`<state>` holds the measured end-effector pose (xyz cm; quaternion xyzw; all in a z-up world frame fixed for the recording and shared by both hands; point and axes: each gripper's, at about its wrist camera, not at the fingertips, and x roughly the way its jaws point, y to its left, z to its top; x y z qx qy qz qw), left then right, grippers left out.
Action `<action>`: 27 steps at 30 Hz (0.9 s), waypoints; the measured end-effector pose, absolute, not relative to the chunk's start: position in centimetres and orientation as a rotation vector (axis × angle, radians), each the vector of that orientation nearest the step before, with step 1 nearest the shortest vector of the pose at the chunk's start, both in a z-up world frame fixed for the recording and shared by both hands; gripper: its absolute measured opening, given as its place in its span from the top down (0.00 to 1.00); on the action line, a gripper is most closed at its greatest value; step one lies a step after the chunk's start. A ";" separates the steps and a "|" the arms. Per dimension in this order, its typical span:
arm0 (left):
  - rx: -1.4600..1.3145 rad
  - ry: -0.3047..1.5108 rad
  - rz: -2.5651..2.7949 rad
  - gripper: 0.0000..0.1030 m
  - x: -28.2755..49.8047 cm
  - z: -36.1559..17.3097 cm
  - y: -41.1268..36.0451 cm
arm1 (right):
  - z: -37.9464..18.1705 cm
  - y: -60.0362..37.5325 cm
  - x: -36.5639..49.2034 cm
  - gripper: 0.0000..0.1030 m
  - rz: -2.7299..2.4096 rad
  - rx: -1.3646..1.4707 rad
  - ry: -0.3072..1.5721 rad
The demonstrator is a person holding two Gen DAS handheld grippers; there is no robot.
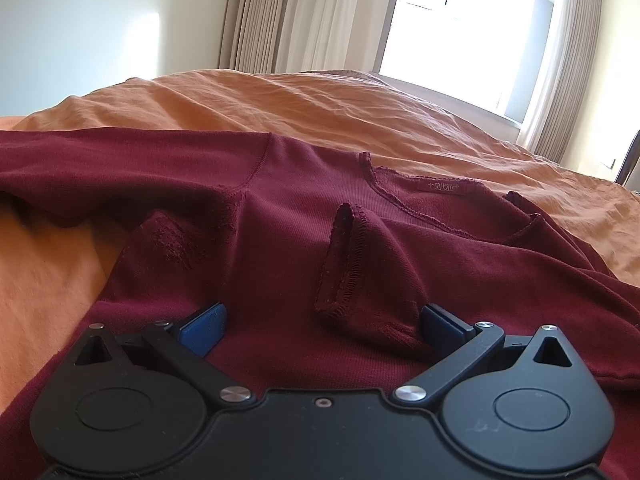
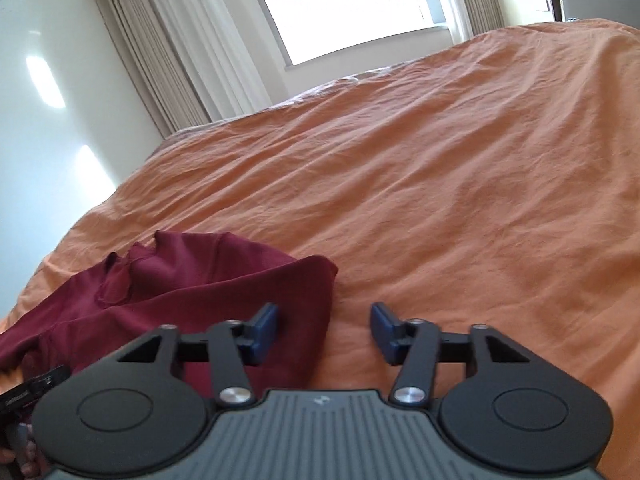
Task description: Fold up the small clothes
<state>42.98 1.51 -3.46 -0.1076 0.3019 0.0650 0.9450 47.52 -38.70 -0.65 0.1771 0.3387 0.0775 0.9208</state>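
Note:
A dark red long-sleeved top (image 1: 304, 208) lies inside out and rumpled on the orange bedspread (image 1: 280, 100). Its neckline and label face away from me. One sleeve stretches to the left; a cuff end is folded onto the body in the middle. My left gripper (image 1: 324, 328) is open and low over the top's body, with its blue pads either side of the cloth. In the right wrist view the top's right edge (image 2: 224, 280) lies at lower left. My right gripper (image 2: 324, 330) is open, over that edge, holding nothing.
The orange bedspread (image 2: 440, 184) stretches wide to the right and far side. A bright window (image 1: 460, 32) with beige curtains stands beyond the bed. A white wall is at the left. The other gripper's body shows at the lower left of the right wrist view (image 2: 24, 400).

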 end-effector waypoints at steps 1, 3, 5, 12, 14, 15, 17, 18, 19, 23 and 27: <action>-0.219 0.615 0.132 0.00 43.0 -3.5 1.5 | -0.8 -38.9 48.2 0.91 0.170 0.380 0.698; -0.219 0.615 0.133 0.00 43.0 -3.4 1.5 | -0.3 -39.0 48.3 0.93 0.155 0.380 0.656; -0.218 0.614 0.131 0.00 42.9 -3.5 1.5 | 1.3 -38.6 47.8 0.95 0.138 0.294 0.549; -0.211 0.616 0.133 0.00 43.0 -3.6 1.3 | 2.4 -38.3 48.2 1.00 0.041 0.096 0.479; -0.212 0.616 0.133 0.00 42.9 -3.6 1.4 | 1.3 -39.1 48.2 0.97 0.088 0.172 0.556; -0.212 0.616 0.133 0.00 43.0 -3.6 1.3 | 0.9 -39.2 47.7 0.89 0.106 0.197 0.572; -0.211 0.616 0.133 0.00 42.9 -3.6 1.3 | 0.2 -39.6 45.8 0.64 0.167 0.262 0.589; -0.212 0.616 0.133 0.00 42.9 -3.6 1.3 | 0.0 -39.9 44.7 0.51 0.185 0.304 0.591; -0.212 0.616 0.133 0.00 43.0 -3.6 1.3 | -0.1 -40.2 43.8 0.48 0.205 0.343 0.592; -0.209 0.615 0.134 0.00 42.9 -3.6 1.3 | -0.8 -40.3 41.3 0.32 0.324 0.466 0.628; -0.211 0.615 0.133 0.00 43.0 -3.6 1.3 | -2.2 -39.6 41.1 0.88 0.353 0.493 0.684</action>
